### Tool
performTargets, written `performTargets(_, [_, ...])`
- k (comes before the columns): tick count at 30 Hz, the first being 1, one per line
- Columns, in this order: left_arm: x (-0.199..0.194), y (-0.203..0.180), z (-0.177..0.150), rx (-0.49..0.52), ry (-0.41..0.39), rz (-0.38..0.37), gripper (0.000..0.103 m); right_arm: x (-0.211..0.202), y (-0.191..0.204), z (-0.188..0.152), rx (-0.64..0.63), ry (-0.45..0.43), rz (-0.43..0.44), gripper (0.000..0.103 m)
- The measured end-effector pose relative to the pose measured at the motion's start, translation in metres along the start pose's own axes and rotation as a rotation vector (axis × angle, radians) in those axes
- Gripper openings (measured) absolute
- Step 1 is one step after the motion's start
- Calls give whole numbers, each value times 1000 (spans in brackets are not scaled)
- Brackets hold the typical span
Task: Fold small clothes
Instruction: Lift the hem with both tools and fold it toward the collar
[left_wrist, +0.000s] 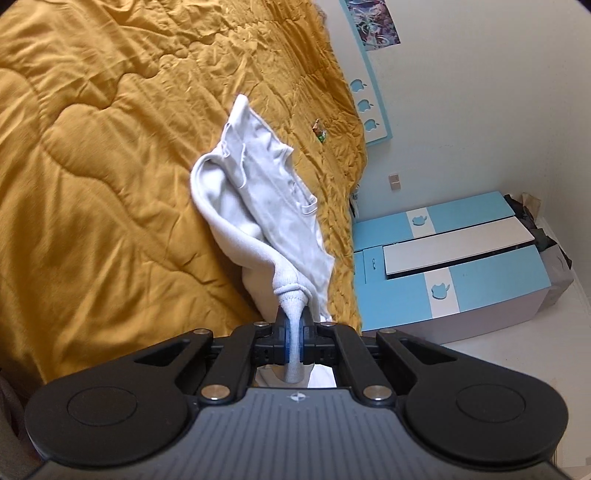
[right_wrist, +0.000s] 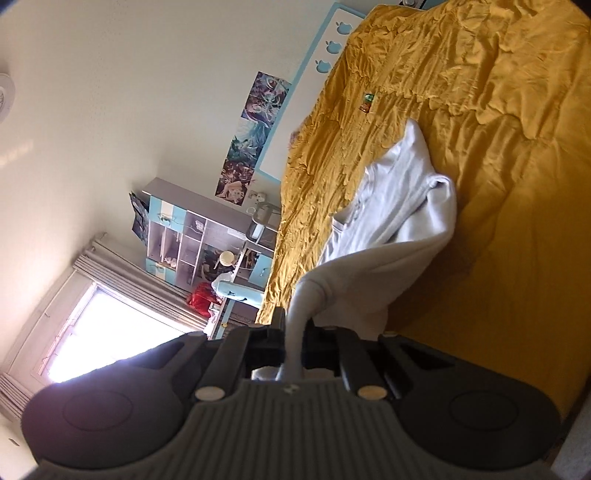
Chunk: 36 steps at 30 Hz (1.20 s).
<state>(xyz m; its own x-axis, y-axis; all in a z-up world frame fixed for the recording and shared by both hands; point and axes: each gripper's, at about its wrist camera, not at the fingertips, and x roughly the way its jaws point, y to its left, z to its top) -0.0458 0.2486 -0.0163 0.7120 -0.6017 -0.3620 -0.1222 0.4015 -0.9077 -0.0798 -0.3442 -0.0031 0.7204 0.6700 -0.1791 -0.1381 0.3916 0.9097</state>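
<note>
Left gripper (left_wrist: 294, 325) at lower centre of the left wrist view, jaws closed tight on a bunched ribbed edge of the white garment (left_wrist: 258, 195); blue pads (left_wrist: 285, 341) pressed on the cloth from both sides. Right gripper (right_wrist: 294, 328) at lower centre of the right wrist view, closed also on another edge of the same white garment (right_wrist: 399, 218) (here the cloth is rolled into a thick fold between the jaws). Garment stretched from both grippers up toward the middle of each frame, far end resting on the yellow quilt (left_wrist: 92, 147). Small green and red wrapper (left_wrist: 320, 130) lying on the quilt, near the garment tip, not touching. Blue and white wardrobe (left_wrist: 461, 258) at right of the left view; window (right_wrist: 110, 328) at lower left of the right view.
</note>
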Motion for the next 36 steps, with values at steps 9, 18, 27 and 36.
performTargets(9, [27,-42,49,31,-32,-59,3,44,51,69,-145,-22,61,2])
performTargets(18, [71,-68,107,47,-53,-60,3,100,70,131,-214,-56,21,2])
performTargets(27, [130,-77,155,130,-54,65,4,183,51,182,-182,-42,-67,2])
performTargets(36, [190,-50,207,65,-44,174,4,258,3,235,-93,-63,-181,2])
